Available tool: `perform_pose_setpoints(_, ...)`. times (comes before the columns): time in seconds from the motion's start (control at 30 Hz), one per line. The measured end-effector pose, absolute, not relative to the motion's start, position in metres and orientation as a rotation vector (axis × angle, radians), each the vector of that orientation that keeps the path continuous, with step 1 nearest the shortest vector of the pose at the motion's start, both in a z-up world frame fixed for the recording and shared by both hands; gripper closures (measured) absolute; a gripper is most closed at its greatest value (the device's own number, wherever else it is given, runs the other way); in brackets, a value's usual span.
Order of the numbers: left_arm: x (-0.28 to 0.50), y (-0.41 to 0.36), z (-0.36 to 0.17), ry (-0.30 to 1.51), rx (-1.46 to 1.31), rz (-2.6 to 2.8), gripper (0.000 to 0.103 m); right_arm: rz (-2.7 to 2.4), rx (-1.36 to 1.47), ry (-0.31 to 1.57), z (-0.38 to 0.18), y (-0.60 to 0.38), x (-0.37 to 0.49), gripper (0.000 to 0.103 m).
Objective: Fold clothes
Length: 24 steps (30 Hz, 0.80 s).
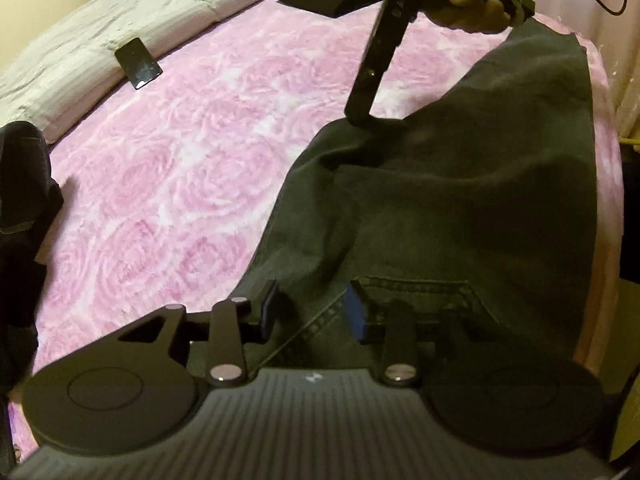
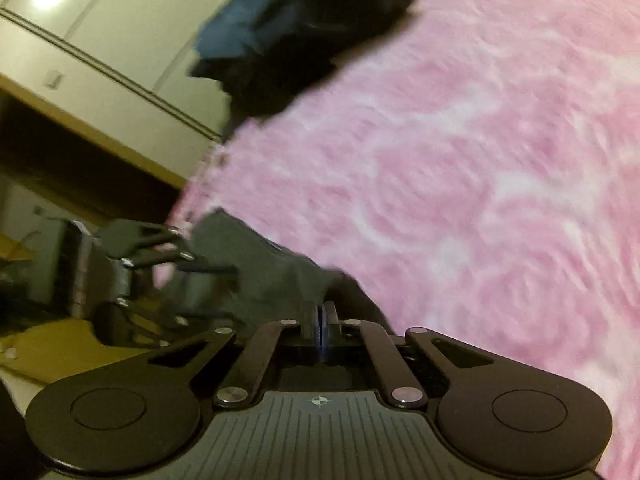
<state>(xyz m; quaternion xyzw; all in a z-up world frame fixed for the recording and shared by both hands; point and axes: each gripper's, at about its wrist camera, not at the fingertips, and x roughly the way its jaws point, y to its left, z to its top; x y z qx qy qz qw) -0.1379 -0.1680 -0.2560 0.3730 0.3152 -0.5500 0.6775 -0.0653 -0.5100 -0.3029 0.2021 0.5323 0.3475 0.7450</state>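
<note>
We see the right gripper [image 2: 322, 320] clamped on the dark jeans [image 1: 460, 208] (pink blanket [image 1: 192, 152] beneath); the left gripper [image 1: 312, 308] gapes apart over them.

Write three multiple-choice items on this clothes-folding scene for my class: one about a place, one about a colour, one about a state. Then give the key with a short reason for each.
1. Where does the black phone lie?
A. on the grey trousers
B. at the edge of the pale grey duvet, by the pink blanket
C. on the floor

2. What colour is the blanket under the trousers?
A. pink
B. green
C. white

3. How does the right gripper stand?
A. wide open
B. shut on the trousers' cloth
C. out of view

Key: 1 B, the phone rests where the duvet meets the blanket. 2 A, a pink rose pattern shows. 3 B, its pads are pressed together with grey cloth rising from them, while the left gripper is open.
</note>
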Motion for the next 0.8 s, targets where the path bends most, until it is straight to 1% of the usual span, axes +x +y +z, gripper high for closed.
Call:
perform_pose_setpoints(0.03,-0.138,-0.167,-0.259,0.72,0.841,-1.232,0.066,0.734,0.452,1.166,-0.307,-0.513,-0.068,0.103)
perform_pose_setpoints(0.07,-0.137,-0.166,-0.263,0.728,0.847,-1.228,0.065,0.703,0.455,1.16,-0.308,-0.516,-0.071,0.093)
perform_pose_setpoints(0.1,-0.136,-0.165,-0.267,0.732,0.851,-1.228,0.065,0.674,0.455,1.152,-0.308,-0.522,-0.074,0.06)
perform_pose_setpoints(0.13,-0.136,-0.164,-0.272,0.734,0.854,-1.229,0.065,0.647,0.436,1.134,-0.306,-0.524,-0.078,0.04)
perform_pose_setpoints(0.17,-0.135,-0.163,-0.276,0.736,0.857,-1.231,0.065,0.623,0.406,1.11,-0.303,-0.524,-0.081,0.025)
perform_pose_setpoints(0.33,-0.14,-0.16,-0.289,0.691,0.861,-1.231,0.065,0.637,0.372,0.921,-0.29,-0.518,-0.109,0.025)
perform_pose_setpoints(0.43,-0.148,-0.155,-0.29,0.638,0.875,-1.209,0.065,0.753,0.426,0.864,-0.293,-0.5,-0.126,0.025)
perform_pose_setpoints(0.57,-0.158,-0.15,-0.291,0.567,0.894,-1.18,0.066,0.767,0.386,0.975,-0.327,-0.473,-0.131,0.025)
perform_pose_setpoints(0.6,-0.161,-0.148,-0.291,0.55,0.898,-1.173,0.066,0.705,0.381,0.981,-0.332,-0.476,-0.135,0.026)
perform_pose_setpoints(0.67,-0.178,-0.133,-0.286,0.483,0.927,-1.119,0.067,0.566,0.404,0.975,-0.336,-0.489,-0.146,0.045)
perform_pose_setpoints(0.73,-0.197,-0.112,-0.277,0.428,0.935,-1.054,0.067,0.413,0.385,0.954,-0.333,-0.497,-0.164,0.044)
perform_pose_setpoints(0.8,-0.211,-0.083,-0.265,0.451,0.873,-0.982,0.067,0.291,0.304,0.915,-0.317,-0.498,-0.203,0.043)
